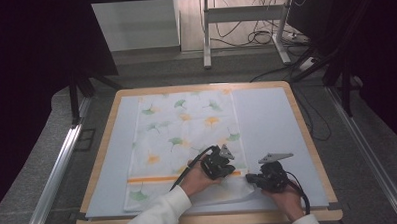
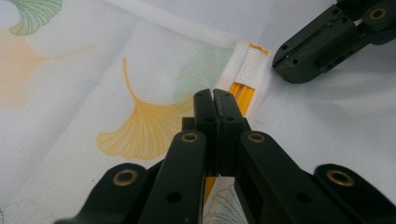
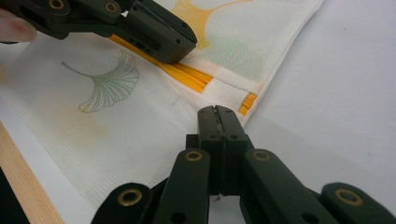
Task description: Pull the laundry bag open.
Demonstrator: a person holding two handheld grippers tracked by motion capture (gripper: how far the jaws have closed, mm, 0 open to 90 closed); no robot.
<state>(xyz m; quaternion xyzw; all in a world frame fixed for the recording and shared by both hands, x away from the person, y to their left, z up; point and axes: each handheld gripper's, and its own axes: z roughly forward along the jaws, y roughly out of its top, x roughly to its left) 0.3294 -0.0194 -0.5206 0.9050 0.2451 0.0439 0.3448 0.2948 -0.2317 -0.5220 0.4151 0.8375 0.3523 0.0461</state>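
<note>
Cloth: white mesh cloth [image 1: 185, 142] with ginkgo leaves, lying flat on the surface [image 1: 267, 119], long axis running near to far, its near right corner under both grippers.
Left gripper: left gripper [image 2: 215, 106] has its jaws pressed together with nothing visible between them; the tips rest just above the orange stripe [image 2: 243, 95], near the cloth's right edge.
Right gripper: right gripper [image 3: 217, 117] also has its jaws together, seemingly empty, tips down on the cloth's near right part just short of the stripe's end.
Key relation: the stripe crosses the cloth left to right, and the white label [image 3: 227, 91] at its right end lies between the two grippers, close to both; the right gripper appears slightly nearer to the corner edge.
Hand pose: left hand [image 1: 196, 181] reaches in from the near side, angled to the right; right hand [image 1: 284, 199] sits at the near right, its gripper pointing left.
Judgement: jaws probably must part before pinching the edge.
</note>
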